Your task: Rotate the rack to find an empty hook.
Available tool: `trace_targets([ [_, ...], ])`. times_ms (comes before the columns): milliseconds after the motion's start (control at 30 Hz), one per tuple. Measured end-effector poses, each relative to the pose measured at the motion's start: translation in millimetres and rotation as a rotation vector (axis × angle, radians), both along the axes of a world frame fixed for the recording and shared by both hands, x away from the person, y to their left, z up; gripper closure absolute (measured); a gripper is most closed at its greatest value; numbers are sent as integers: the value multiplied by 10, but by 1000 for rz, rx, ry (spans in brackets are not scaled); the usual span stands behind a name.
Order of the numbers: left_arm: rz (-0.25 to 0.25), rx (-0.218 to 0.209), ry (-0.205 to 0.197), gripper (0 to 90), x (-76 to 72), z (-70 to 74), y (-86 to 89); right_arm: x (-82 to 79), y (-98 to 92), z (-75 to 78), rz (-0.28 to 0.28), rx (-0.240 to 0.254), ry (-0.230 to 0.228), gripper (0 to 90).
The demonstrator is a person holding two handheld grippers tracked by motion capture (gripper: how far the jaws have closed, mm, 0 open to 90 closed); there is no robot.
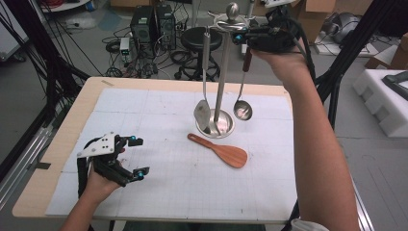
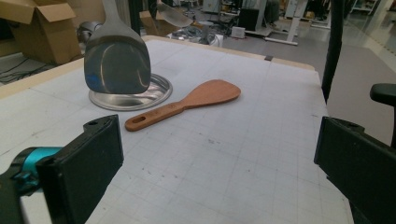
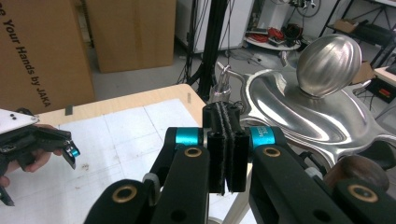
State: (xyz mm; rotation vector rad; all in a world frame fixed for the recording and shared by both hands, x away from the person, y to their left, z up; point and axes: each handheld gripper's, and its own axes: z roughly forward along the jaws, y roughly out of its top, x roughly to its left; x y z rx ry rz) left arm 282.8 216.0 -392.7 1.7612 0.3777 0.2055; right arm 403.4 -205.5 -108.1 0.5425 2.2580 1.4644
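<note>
A steel utensil stand (image 1: 221,72) rises from a round base (image 1: 228,128) at the back middle of the white mat. A steel spatula (image 1: 202,113) and a ladle (image 1: 242,109) with a brown handle hang at its sides. My right gripper (image 1: 239,36) is raised beside the stand's top plate (image 3: 299,116). Its jaws are shut flat together with nothing between them, and the ladle's handle end (image 3: 358,169) sits just beside them. A wooden rice spoon (image 1: 225,152) lies flat in front of the base. My left gripper (image 1: 139,157) rests open at the left, holding nothing.
The mat covers a wooden table (image 1: 67,130). Behind it stand a black stool (image 1: 199,38), computer cases (image 1: 144,24) and loose cables on the floor. White foam blocks (image 1: 385,101) sit at the right, and cardboard boxes (image 3: 42,51) stand beyond the table.
</note>
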Motion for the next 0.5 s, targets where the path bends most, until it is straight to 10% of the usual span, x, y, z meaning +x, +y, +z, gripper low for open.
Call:
trace_targets([
  [500, -3, 3, 2, 17, 0, -2, -6, 2, 58, 3, -2, -3, -2, 897],
])
